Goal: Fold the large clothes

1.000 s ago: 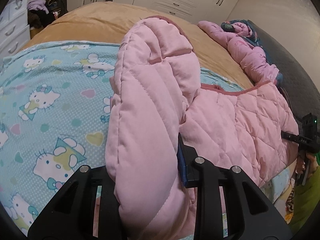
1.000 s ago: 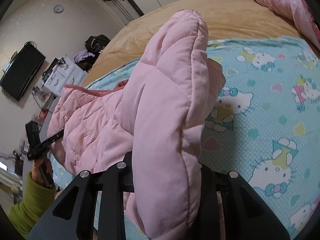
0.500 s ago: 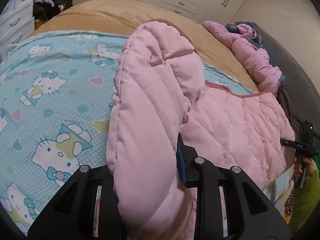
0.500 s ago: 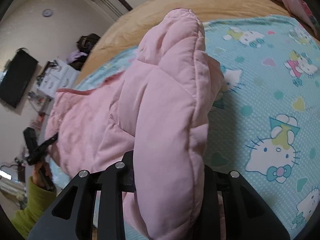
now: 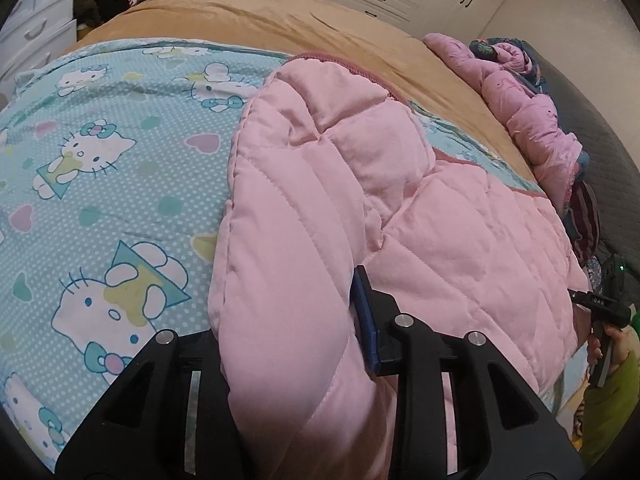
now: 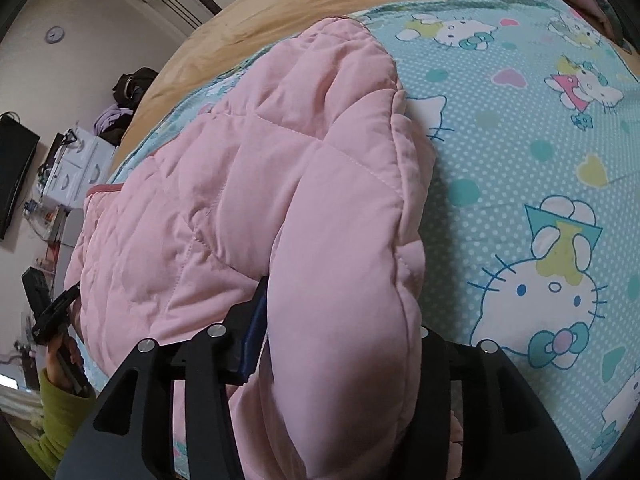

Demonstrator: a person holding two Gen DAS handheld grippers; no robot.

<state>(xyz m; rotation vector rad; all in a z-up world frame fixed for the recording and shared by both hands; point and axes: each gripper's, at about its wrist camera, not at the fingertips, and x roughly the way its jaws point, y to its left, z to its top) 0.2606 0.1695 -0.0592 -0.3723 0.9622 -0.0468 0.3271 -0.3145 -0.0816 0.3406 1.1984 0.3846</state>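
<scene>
A pink quilted jacket [image 5: 460, 216] lies on the Hello Kitty sheet [image 5: 100, 184], its near edge folded up into both grippers. My left gripper [image 5: 292, 312] has a thick fold between its jaws. The blue pad [image 5: 364, 316] presses the fabric, and the jaws are opening slightly. My right gripper [image 6: 340, 320] also holds a puffy fold of the jacket [image 6: 248, 184]; its jaws are opening, with the fabric still filling the gap against the blue pad [image 6: 254, 336]. Each view shows the other gripper at the jacket's far side: the right gripper [image 5: 596, 304] and the left gripper [image 6: 52, 316], each held by a hand with a green sleeve.
A tan blanket [image 5: 320, 28] covers the bed beyond the sheet. Another pink garment [image 5: 520, 100] lies heaped at the back right beside a dark padded surface [image 5: 596, 140]. White drawers [image 5: 36, 28] and a wall TV [image 6: 12, 172] stand off the bed.
Both grippers have sunk toward the bed with the folded edge, so the jacket's raised fold now lies lower and flatter. The right jaws stand a little wider.
</scene>
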